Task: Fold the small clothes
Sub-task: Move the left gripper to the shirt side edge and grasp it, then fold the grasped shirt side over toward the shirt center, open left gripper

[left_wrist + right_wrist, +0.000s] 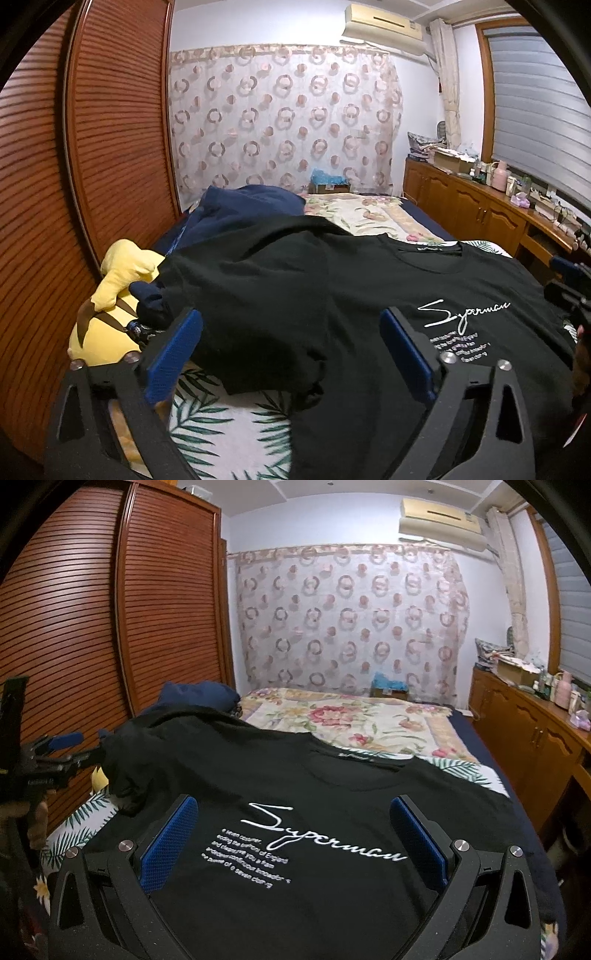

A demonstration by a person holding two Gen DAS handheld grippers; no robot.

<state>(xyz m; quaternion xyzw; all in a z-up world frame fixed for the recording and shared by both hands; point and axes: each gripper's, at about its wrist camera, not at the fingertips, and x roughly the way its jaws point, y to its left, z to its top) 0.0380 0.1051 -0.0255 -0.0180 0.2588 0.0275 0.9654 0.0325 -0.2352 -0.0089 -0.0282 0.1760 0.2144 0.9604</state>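
Both my grippers hover over the black T-shirt (pixel 314 775) with jaws spread wide, holding nothing: left gripper (pixel 291 354) above its rumpled left sleeve, right gripper (pixel 291 840) above the white lettering. T-shirt lies flat on the bed (pixel 354 716); a yellow plush toy (pixel 118 273) sits beside that sleeve.

Both views are taken low and close over the black T-shirt (pixel 332 295), faced toward the curtained wall (pixel 347 620); both are shared.
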